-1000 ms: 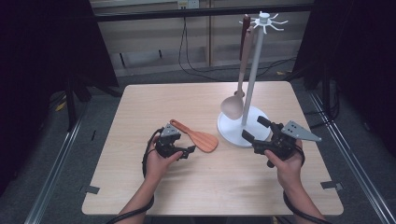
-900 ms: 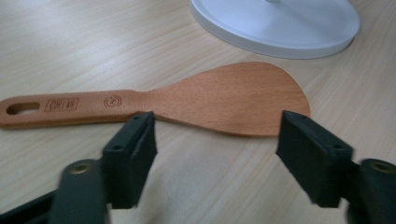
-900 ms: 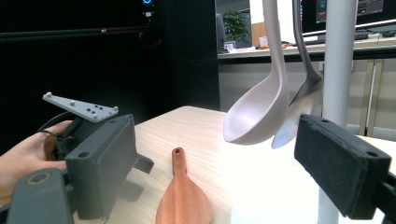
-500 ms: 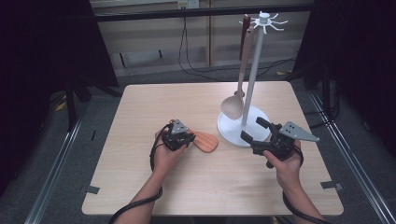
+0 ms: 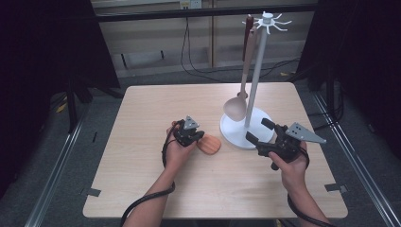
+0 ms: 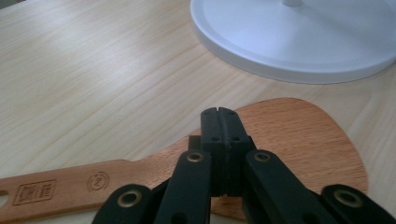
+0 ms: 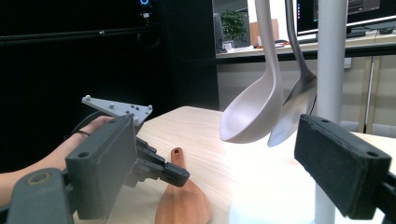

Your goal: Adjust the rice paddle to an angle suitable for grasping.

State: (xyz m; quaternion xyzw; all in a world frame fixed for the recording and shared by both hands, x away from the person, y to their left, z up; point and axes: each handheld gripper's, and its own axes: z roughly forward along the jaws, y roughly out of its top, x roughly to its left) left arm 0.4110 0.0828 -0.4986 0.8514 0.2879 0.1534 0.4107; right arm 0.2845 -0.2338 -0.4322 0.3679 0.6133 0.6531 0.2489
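Observation:
A wooden spatula (image 5: 211, 144) lies flat on the table, its blade toward the white stand base (image 5: 236, 136). My left gripper (image 5: 199, 137) hovers over its neck with jaws shut and nothing between them. In the left gripper view the closed tips (image 6: 222, 115) sit just above the spatula (image 6: 299, 140). The right gripper view has the left gripper (image 7: 180, 175) over the spatula (image 7: 183, 205). My right gripper (image 5: 256, 131) is open beside the stand base, its jaws (image 7: 219, 154) wide apart and empty.
A white pole (image 5: 255, 71) rises from the base, with a beige ladle (image 5: 235, 109) hanging from the top hooks. A metal spoon (image 7: 292, 112) hangs behind the ladle (image 7: 252, 112). Bare wooden table (image 5: 142, 118) spreads left and front.
My left gripper has moved right and forward, from beside the spatula to above its handle and neck. The spatula and the right gripper have stayed in place.

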